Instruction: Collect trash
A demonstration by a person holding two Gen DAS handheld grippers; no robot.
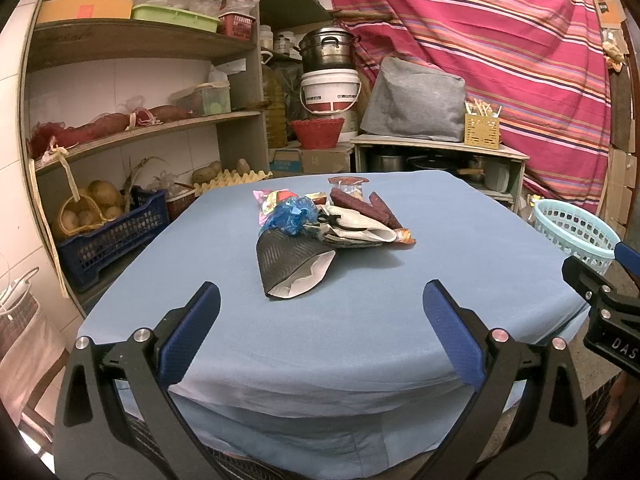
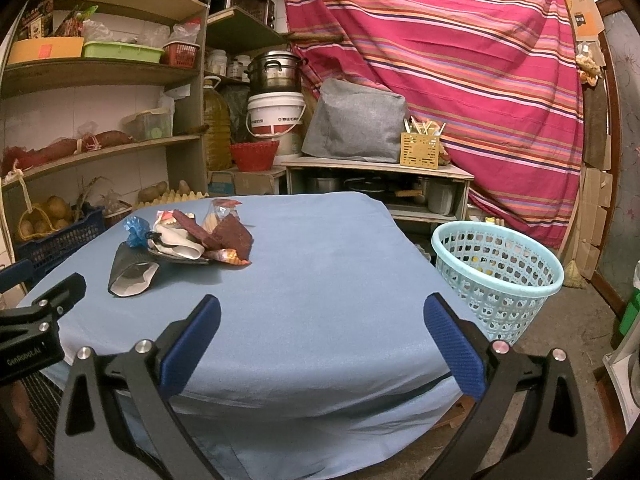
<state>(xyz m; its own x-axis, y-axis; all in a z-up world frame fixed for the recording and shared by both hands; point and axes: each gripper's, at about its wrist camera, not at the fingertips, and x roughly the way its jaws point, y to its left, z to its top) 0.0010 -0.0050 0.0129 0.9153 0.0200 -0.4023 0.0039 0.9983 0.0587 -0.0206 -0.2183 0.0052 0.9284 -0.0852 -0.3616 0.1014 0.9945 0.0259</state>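
The room was lit by a warm, soft light that seemed to come from above. The blue tablecloth (image 1: 360, 320) looked bright on top and darker where it hung over the front edge. A small dark shadow lay under the pile of trash (image 1: 320, 224). The shelves (image 2: 100, 72) were dim in their corners. Both pictures were sharp in the middle. Near the edges everything bent into curves, and the corners were black. The striped cloth (image 2: 460, 80) looked bright and clear. No strong glare showed, only tiny shiny spots on the metal pot (image 1: 326, 50).
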